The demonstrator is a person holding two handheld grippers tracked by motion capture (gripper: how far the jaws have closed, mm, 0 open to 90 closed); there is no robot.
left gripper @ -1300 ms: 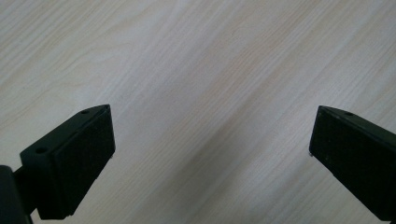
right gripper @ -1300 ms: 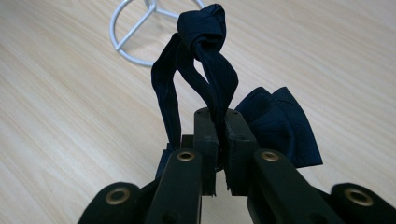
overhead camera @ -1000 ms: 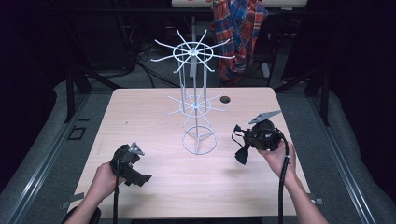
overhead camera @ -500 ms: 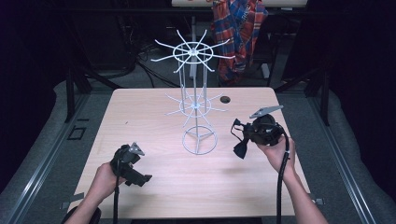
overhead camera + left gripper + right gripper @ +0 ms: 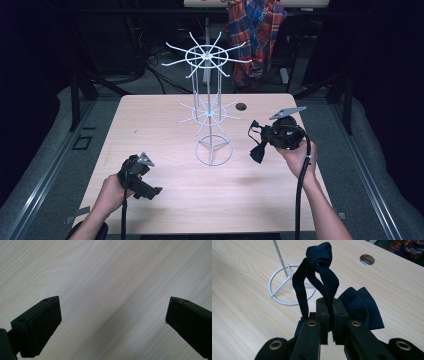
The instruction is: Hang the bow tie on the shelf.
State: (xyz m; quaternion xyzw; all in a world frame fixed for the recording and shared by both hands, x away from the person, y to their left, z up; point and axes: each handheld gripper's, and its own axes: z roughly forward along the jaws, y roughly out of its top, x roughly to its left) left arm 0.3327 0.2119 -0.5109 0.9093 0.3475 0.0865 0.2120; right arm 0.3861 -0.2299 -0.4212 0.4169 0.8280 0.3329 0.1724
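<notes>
1. Your right gripper (image 5: 261, 136) is clamped on the strap of a dark bow tie (image 5: 359, 306), held up off the table (image 5: 150, 125) just right of the white wire rack (image 5: 210, 107). The likely job is to hang it on one of the rack's arms.
2. Keep the jaws pressed together as they are; the strap is thin and could slide out if you ease off.
3. Lead with the knotted loop (image 5: 320, 252) (it stands up above the jaws), and bring it over an arm tip from outside, then let it settle toward the hub.
4. The lower ring of arms (image 5: 209, 112) is nearer your hand, so it looks like the easier target.
5. The rack is light wire on a ring base (image 5: 213, 151). Come in gently, since a knock could tip or spin it.
6. Your left gripper (image 5: 147, 190) sits low at the near left of the table, jaws spread wide with nothing between them. You could use it to steady the base.
7. The right gripper view shows the pinch itself, the strap passing between the closed jaws and the bow hanging behind; the high view gives just a dark bundle (image 5: 258, 150).
8. The high view shows both rings of arms and their height, which the right gripper view cuts off at the post (image 5: 279, 255).
9. The left gripper view shows bare wood between the open jaws.
</notes>
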